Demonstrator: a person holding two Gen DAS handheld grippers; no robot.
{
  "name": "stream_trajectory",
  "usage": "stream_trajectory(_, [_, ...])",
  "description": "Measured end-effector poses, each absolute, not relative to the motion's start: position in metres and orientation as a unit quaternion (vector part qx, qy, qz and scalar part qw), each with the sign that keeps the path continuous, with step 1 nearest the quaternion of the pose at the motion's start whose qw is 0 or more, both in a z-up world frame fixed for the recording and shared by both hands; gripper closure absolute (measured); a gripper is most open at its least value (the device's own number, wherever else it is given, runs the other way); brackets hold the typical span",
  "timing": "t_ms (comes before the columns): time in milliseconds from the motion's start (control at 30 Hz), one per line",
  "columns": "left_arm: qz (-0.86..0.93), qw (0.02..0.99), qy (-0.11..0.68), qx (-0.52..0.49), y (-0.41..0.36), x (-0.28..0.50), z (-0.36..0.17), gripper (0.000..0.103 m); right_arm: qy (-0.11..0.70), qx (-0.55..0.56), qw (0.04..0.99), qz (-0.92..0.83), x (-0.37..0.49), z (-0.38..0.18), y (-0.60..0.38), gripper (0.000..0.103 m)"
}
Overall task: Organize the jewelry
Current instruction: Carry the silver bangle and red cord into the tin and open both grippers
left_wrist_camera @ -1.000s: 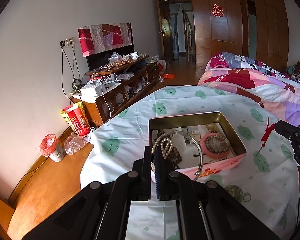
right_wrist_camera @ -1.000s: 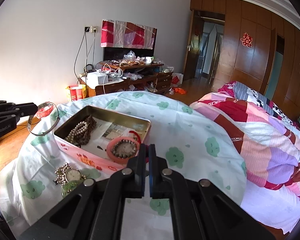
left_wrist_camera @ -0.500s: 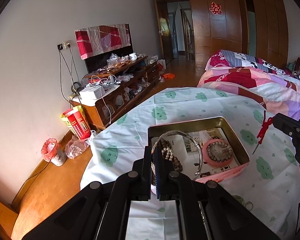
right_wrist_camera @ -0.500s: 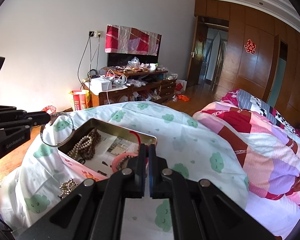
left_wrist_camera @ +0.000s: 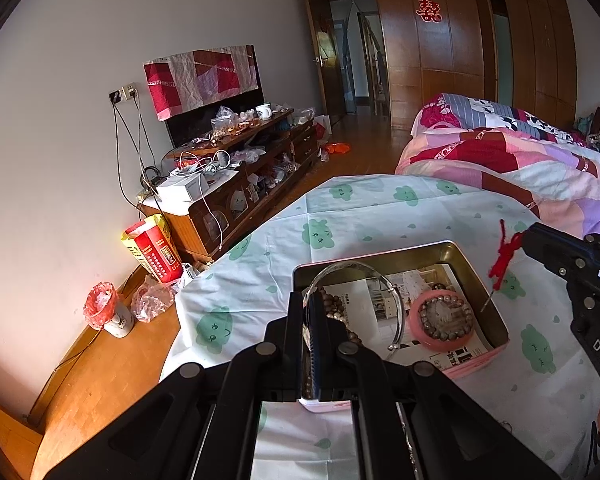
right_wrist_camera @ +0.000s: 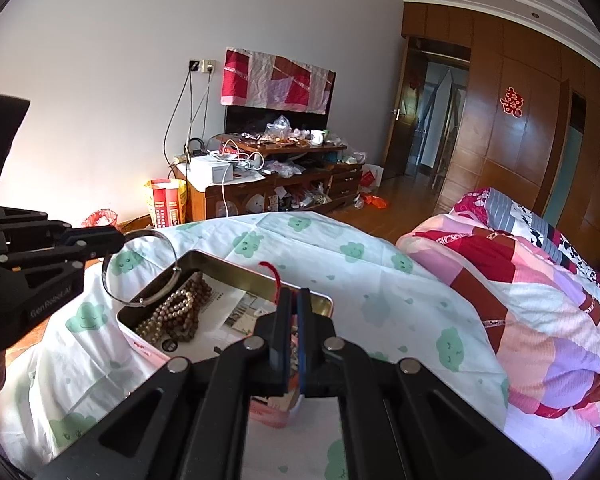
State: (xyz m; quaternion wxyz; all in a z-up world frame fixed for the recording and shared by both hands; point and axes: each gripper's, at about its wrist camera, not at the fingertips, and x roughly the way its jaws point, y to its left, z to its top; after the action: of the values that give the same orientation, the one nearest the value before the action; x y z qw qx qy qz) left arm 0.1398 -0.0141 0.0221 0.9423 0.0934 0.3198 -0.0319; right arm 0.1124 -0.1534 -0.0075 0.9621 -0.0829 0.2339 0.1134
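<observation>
Item: silver bangle (left_wrist_camera: 356, 276), a thin open metal hoop with small knobbed ends. I have it pinched at its rim in my left gripper (left_wrist_camera: 311, 312), fingers clenched on it; it hangs above the left half of the tin (left_wrist_camera: 496, 320) in the lower middle of the left wrist frame. In the right wrist frame the bangle (right_wrist_camera: 140, 268) sits at left centre, over the tin's near corner.

Item: red knotted cord (left_wrist_camera: 506, 254), with a thin pin dangling below it. My right gripper (left_wrist_camera: 526, 238), entering from the right edge, has its fingers closed on the cord, above the tin's right rim. In the right wrist frame only a short red loop (right_wrist_camera: 270, 270) shows above that gripper's (right_wrist_camera: 294, 300) tips.

Item: tin, rectangular, gold inside, pink outside, lined with printed paper. Contents: brown bead strands (right_wrist_camera: 180, 312) on the left; a pink round dish (left_wrist_camera: 444, 318) holding a beaded bracelet on the right.

Surroundings: the tin rests on a counter under a white cloth with green cloud faces (left_wrist_camera: 360, 216). A quilted bed (right_wrist_camera: 540, 280) fills the right. A cluttered low wooden cabinet (right_wrist_camera: 284, 188) stands at the far wall, with a red-and-yellow bag (left_wrist_camera: 152, 248) and a small bin (left_wrist_camera: 108, 312) on the floor at left. Both grippers' black frames block the lower part of their own views.
</observation>
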Motion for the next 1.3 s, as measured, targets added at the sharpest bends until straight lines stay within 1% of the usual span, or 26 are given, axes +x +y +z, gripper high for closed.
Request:
stream_trajectory(767, [-0.025,0.931,0.348,0.107,-0.025,0.176,-0.002,0.101,0.264,-0.093,0.954,0.107,0.146,-0.033,-0.141,0.101])
stream_trajectory(1300, [-0.026,0.923,0.366,0.116,-0.029,0.187,-0.018,0.101,0.287,-0.094,0.947,0.112,0.160,-0.049,-0.135,0.101])
